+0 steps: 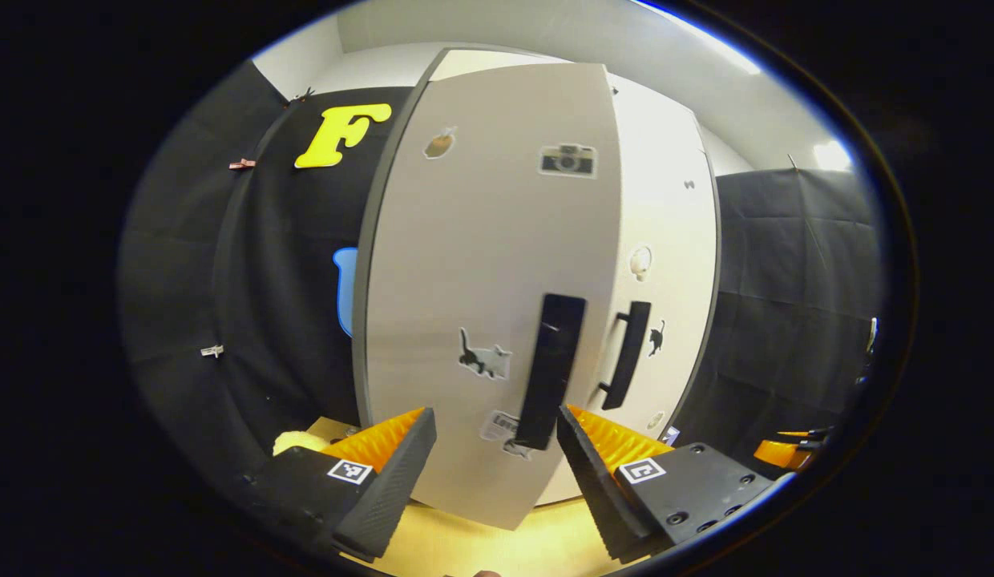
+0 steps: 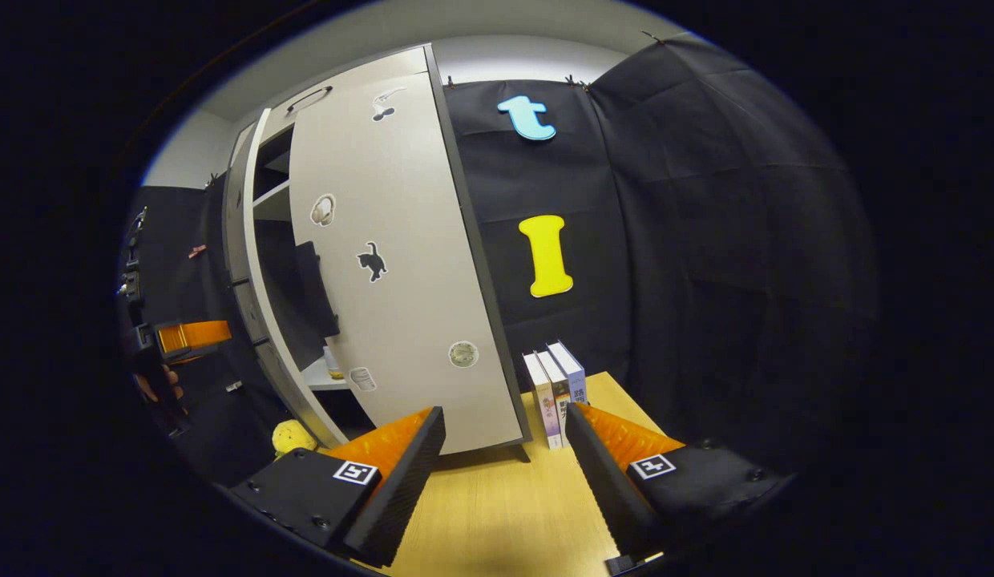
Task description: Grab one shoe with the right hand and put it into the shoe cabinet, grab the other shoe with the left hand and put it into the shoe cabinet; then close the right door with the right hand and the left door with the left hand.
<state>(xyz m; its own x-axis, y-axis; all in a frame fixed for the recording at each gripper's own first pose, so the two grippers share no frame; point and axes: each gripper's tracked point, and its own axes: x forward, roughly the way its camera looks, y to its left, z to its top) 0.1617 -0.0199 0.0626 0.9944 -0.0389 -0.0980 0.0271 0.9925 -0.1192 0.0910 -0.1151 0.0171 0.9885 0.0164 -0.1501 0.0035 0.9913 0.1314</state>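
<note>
Left gripper point(image 1: 497, 449) sits right up at the left door point(image 1: 481, 280), fingers spread wide with nothing between them, the door's black handle point(image 1: 551, 370) just ahead of the gap; the right door point(image 1: 665, 264) beyond looks closed or nearly so. Right gripper point(image 2: 505, 449) hangs over the wooden table point(image 2: 497, 513), fingers apart and empty, the shoe cabinet point(image 2: 369, 264) ahead with a dark gap between its doors; books point(image 2: 555, 393) stand beside it; whether the shoes are inside cannot be told.

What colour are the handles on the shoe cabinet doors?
Black; the left door handle and the right door handle show best in the left gripper view.
</note>
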